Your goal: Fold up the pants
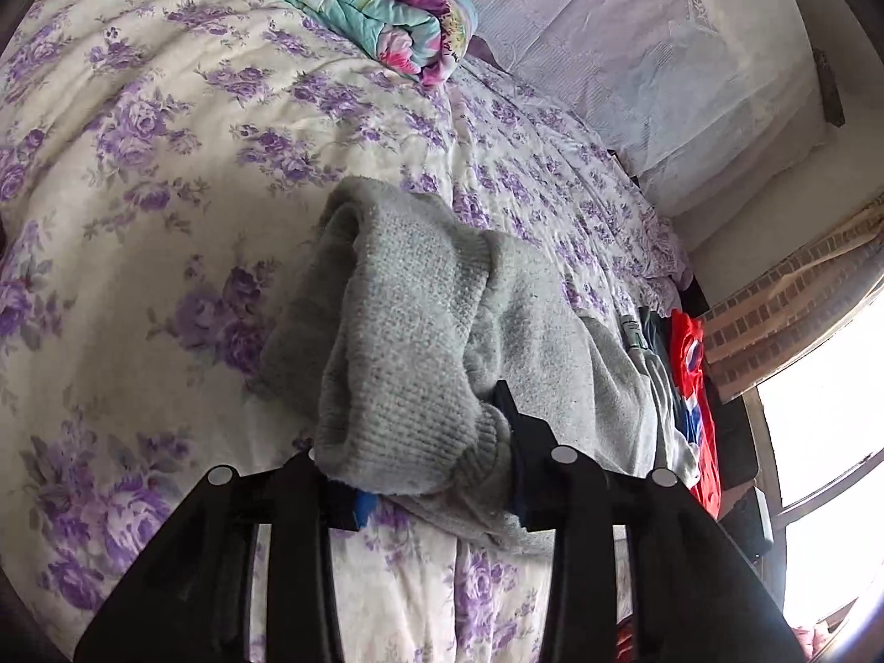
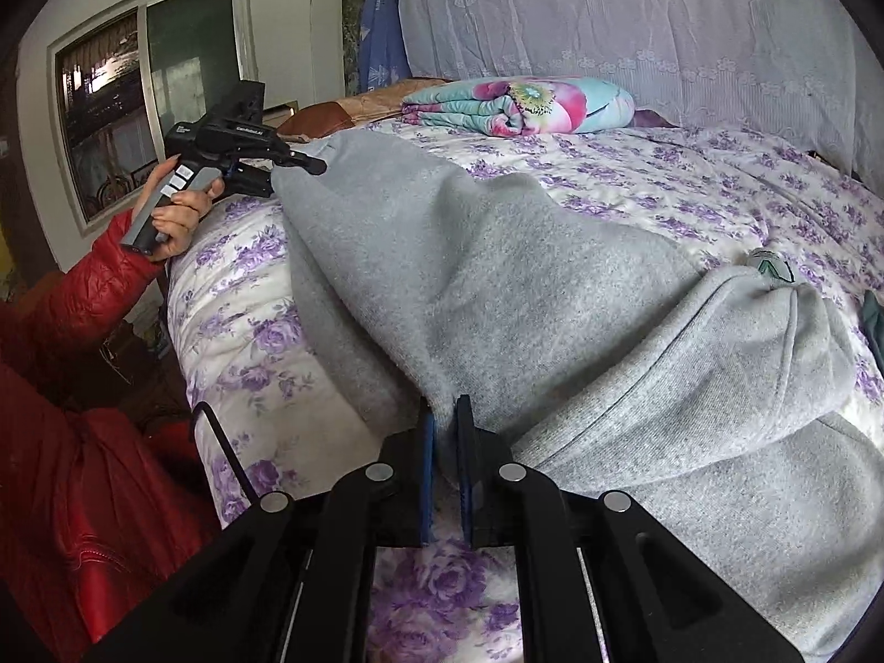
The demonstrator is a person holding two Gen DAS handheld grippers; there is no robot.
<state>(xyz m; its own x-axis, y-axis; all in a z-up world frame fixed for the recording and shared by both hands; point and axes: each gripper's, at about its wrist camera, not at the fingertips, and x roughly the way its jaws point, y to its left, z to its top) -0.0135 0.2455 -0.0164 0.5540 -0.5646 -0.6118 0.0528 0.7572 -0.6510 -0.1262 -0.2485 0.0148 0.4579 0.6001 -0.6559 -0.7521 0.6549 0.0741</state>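
Grey pants [image 2: 497, 298] lie spread across a bed's purple-flowered quilt [image 2: 690, 188], in front of a folded turquoise blanket [image 2: 519, 102]. The left gripper [image 1: 431, 442] pinches a ribbed cuff at one end; the right gripper [image 2: 446, 425], jaws pressed nearly together, clamps a fold of the grey fabric nearer the quilt's front edge.
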